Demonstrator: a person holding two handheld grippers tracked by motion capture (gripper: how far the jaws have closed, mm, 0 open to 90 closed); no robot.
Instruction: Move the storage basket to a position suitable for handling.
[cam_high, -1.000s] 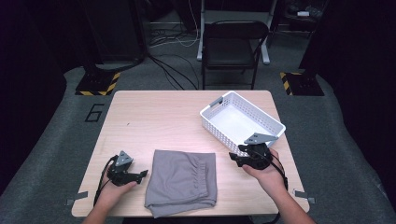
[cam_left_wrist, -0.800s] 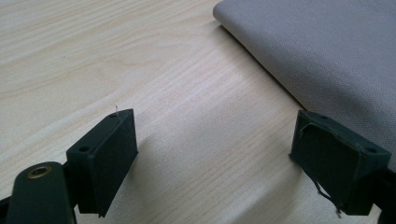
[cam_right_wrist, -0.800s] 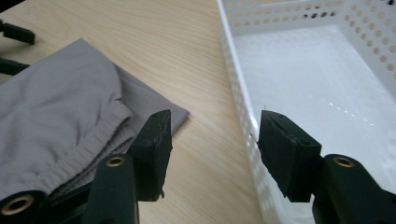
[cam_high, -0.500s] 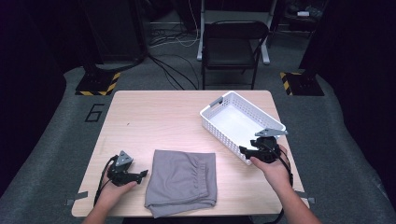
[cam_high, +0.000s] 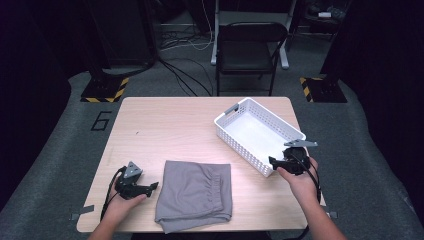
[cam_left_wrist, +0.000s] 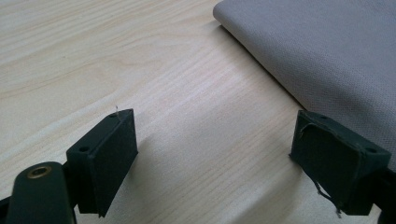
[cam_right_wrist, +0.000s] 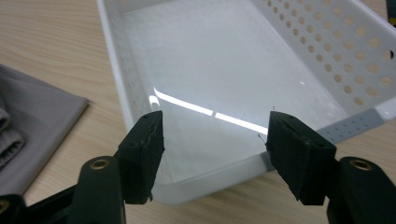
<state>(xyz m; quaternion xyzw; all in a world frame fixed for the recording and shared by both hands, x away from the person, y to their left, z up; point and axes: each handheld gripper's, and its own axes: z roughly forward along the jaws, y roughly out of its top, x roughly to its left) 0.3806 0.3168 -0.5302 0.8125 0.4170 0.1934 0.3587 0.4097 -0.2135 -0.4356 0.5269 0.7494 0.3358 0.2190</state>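
High view: nearest the person, the folded grey cloth (cam_high: 194, 194) lies flat on the worktop (cam_high: 165, 130), close to its near edge and between the two hands. The left tongs (cam_high: 150, 187) rest just beside the cloth's left edge, apart from it. In the left gripper view the jaws stand wide, with bare wood between them and the cloth's folded edge (cam_left_wrist: 327, 56) beyond the right jaw.

The cloth is judged light, soft and limp. It will sag and may unfold if lifted by one layer. The recommended hold is on a folded edge or corner, pinching all layers together; the elastic waistband visible near the cloth's top gives a thicker purchase. The knit surface should not slip between the pads.

Farther out, the right tongs (cam_high: 274, 161) sit at the near corner of the white basket (cam_high: 225, 124). In the right gripper view the jaws stand wide over the near rim (cam_right_wrist: 205, 186), gripping nothing. The basket is empty, stiff, light plastic with perforated walls; it is likely to slide on the wood if pushed. The rim or the grey end handle (cam_right_wrist: 348, 123) offers a firm hold.
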